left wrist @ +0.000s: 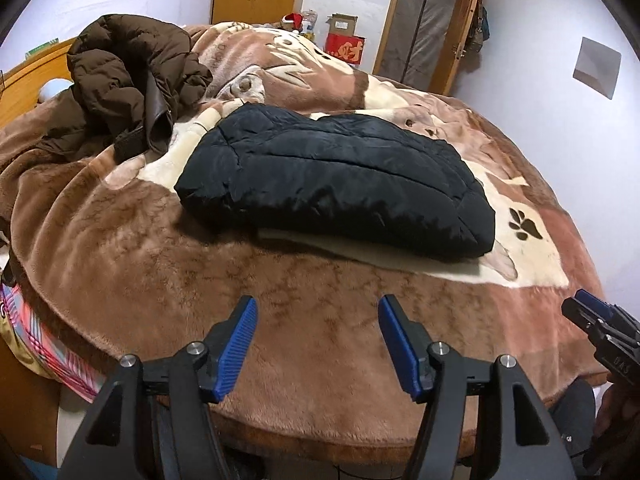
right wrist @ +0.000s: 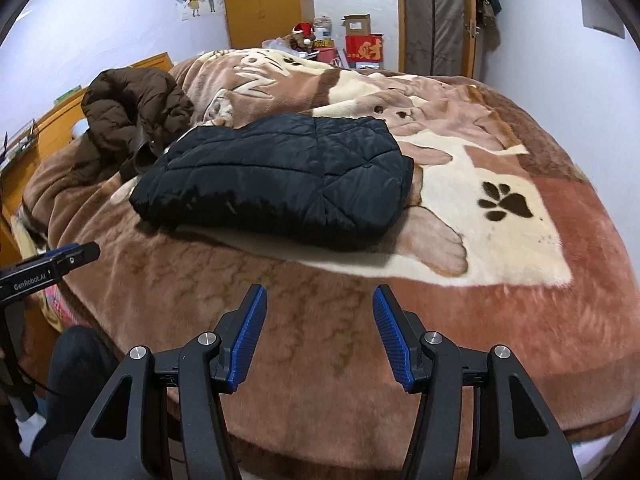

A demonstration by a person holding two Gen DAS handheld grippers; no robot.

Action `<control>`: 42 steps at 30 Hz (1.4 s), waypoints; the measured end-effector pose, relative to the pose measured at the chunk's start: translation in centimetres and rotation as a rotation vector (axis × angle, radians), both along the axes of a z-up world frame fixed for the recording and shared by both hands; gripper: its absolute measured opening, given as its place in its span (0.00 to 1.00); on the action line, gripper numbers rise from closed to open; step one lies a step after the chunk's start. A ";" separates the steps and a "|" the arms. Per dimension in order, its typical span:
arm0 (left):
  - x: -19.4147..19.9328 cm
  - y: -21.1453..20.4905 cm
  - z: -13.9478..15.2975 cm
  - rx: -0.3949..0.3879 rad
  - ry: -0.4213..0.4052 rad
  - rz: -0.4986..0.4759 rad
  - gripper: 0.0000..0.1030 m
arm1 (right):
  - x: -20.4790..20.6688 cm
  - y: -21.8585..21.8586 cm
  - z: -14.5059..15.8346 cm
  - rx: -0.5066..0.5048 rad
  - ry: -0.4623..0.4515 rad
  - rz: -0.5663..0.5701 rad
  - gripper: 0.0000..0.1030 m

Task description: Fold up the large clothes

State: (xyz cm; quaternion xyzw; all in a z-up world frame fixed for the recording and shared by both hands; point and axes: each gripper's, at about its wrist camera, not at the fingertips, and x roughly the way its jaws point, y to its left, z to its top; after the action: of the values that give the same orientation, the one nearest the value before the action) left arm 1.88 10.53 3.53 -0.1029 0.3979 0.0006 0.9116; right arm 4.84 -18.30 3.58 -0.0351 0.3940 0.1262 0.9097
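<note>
A black quilted jacket (left wrist: 336, 184) (right wrist: 276, 176) lies folded into a flat bundle in the middle of the bed. A brown puffer coat (left wrist: 128, 80) (right wrist: 132, 108) sits in a crumpled heap at the far left. My left gripper (left wrist: 318, 312) hangs open over the near part of the blanket, short of the black jacket, with nothing between its blue pads. My right gripper (right wrist: 320, 300) is likewise open and empty above the near edge. Each gripper shows at the side of the other's view: the right one (left wrist: 592, 312), the left one (right wrist: 76, 254).
A brown plush blanket (left wrist: 160, 260) (right wrist: 520, 280) with paw prints covers the whole bed. A wooden headboard (right wrist: 52, 120) stands at the left. Boxes (right wrist: 362, 46) and small items crowd the far side by a door (right wrist: 436, 16). A person's leg (right wrist: 72, 380) is at the near edge.
</note>
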 end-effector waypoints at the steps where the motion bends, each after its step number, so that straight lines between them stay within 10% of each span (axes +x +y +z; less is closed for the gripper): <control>1: -0.1 -0.2 0.0 0.004 0.002 -0.001 0.63 | -0.2 0.2 -0.1 -0.006 0.003 0.006 0.54; 42: 0.1 -0.4 -1.0 0.043 0.039 0.033 0.63 | -0.1 1.6 -0.9 -0.041 0.029 0.045 0.54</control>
State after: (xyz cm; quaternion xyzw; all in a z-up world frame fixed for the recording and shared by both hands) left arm 1.97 10.11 2.51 -0.0899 0.4137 0.0260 0.9056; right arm 4.75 -16.71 2.65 -0.0608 0.4086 0.1393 0.9000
